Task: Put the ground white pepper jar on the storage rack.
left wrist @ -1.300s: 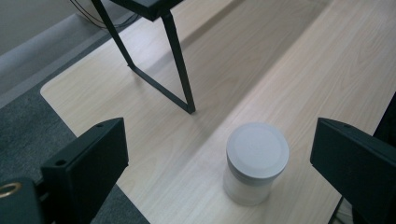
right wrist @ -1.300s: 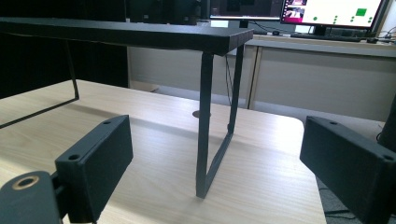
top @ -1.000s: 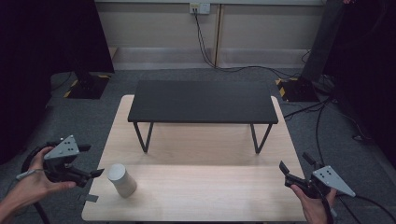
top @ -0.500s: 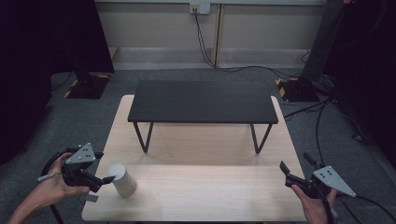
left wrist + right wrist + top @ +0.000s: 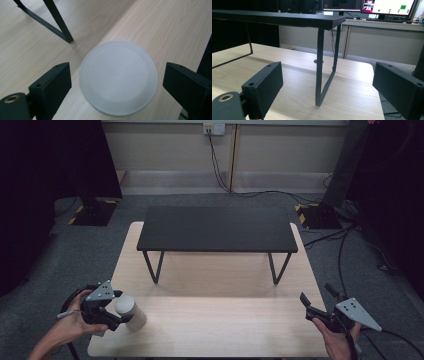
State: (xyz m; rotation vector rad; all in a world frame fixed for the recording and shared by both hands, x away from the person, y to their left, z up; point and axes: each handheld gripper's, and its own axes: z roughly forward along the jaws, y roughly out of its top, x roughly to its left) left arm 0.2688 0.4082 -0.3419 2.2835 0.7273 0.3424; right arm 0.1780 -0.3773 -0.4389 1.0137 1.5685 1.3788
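— Black jaws of the left gripper (image 5: pixel 117 82) have just been closing around the white cylinder (image 5: pixel 118 77), a sliver of gap on each side, so no grip yet. A second ago that gripper hung off to the cylinder's left.

— So the grasp is about to land. Where?

— Upright near the bench's (image 5: pixel 210 330) front-left edge; free wood rightward, black shelf (image 5: pixel 217 229) behind. The right gripper (image 5: pixel 320 312) waits wide, empty.

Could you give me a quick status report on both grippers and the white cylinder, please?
Left gripper closing, jaws astride white cylinder, not touching. Right gripper open, idle. Nothing in the way.
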